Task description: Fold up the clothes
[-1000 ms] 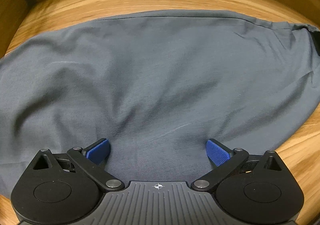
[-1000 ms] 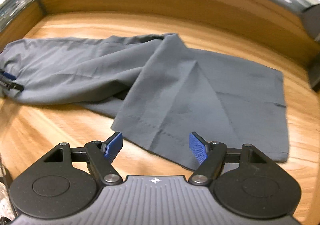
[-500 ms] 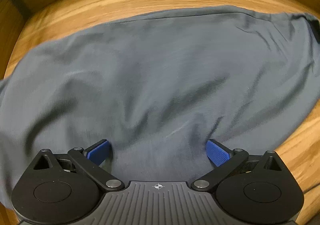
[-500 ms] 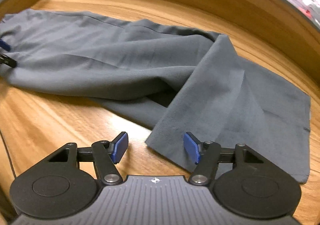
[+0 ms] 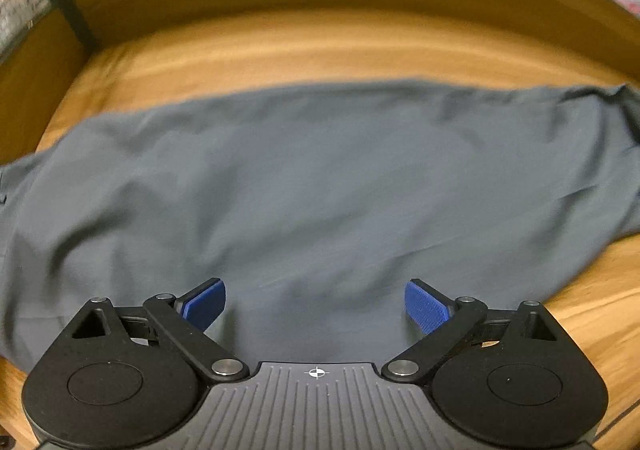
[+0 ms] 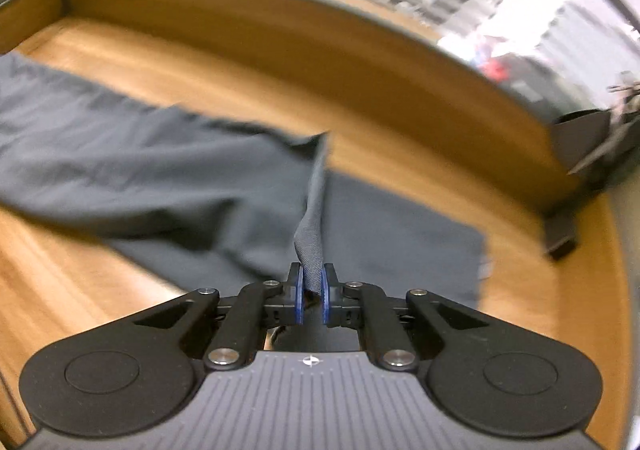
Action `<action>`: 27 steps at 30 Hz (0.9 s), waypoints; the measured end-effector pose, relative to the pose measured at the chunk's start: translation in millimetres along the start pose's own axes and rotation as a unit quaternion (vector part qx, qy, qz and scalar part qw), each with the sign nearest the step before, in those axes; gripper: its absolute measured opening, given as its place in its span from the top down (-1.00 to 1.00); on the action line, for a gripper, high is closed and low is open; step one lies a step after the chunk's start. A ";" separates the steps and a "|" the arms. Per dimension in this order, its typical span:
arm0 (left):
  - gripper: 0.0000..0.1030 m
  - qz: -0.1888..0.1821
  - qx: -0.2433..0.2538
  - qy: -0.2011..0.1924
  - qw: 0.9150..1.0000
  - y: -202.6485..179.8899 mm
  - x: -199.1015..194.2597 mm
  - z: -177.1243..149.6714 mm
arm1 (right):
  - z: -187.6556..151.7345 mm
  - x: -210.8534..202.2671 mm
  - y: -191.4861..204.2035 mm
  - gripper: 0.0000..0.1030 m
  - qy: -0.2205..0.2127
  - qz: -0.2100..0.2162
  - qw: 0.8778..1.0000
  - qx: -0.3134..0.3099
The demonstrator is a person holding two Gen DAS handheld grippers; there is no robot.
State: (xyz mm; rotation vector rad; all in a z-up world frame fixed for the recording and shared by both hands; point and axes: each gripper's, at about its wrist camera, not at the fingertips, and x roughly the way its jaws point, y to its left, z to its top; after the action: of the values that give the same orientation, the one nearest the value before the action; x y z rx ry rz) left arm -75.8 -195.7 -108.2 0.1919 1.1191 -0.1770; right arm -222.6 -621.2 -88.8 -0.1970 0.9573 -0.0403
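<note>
A grey garment [image 5: 320, 190] lies spread on the wooden table [image 5: 280, 54]. My left gripper [image 5: 316, 304] is open, its blue pads [image 5: 424, 310] apart just above the cloth near its front edge. In the right wrist view the same grey garment [image 6: 140, 170] stretches left across the table, with a flat folded part [image 6: 400, 234] to the right. My right gripper [image 6: 311, 290] is shut on a hem corner of the garment and holds it lifted, so a ridge of cloth [image 6: 314, 210] rises from the table to the pads.
A raised wooden wall [image 6: 320, 46] runs along the table's far side. A dark object [image 6: 580, 138] stands at the far right by the wall. Bare wood [image 6: 80, 270] shows left of the right gripper.
My right gripper has closed on the garment's near hem corner and lifted it. My left gripper has stayed open and pulled back and up over the cloth.
</note>
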 end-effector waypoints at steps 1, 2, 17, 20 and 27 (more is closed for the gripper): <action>-0.89 -0.002 -0.001 -0.011 1.000 -7.9 -6.7 -0.1 | 3.9 -1.6 -14.7 0.82 0.002 -0.005 1.000 -0.001; -0.89 -0.004 -0.003 -0.019 1.000 -12.2 -4.2 7.9 | 7.8 -3.2 -29.3 0.82 0.003 -0.009 1.000 -0.003; -0.90 -0.036 0.063 -0.098 0.993 -134.9 -63.0 23.6 | 45.0 94.2 -154.2 0.58 0.037 -0.024 0.998 -0.052; -0.91 -0.035 0.080 -0.094 0.992 -151.1 -67.7 23.0 | 41.4 98.8 -159.4 0.42 0.041 -0.030 0.998 -0.045; -0.91 -0.033 0.101 -0.077 0.991 -162.0 -56.9 20.5 | 4.4 74.5 -173.2 0.33 0.060 0.011 0.996 0.059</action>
State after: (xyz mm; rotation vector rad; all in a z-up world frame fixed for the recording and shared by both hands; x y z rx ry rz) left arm -120.5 -355.2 -58.4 0.3164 0.9530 -0.3590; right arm -166.8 -799.5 -114.5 -0.0756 1.0734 -0.0884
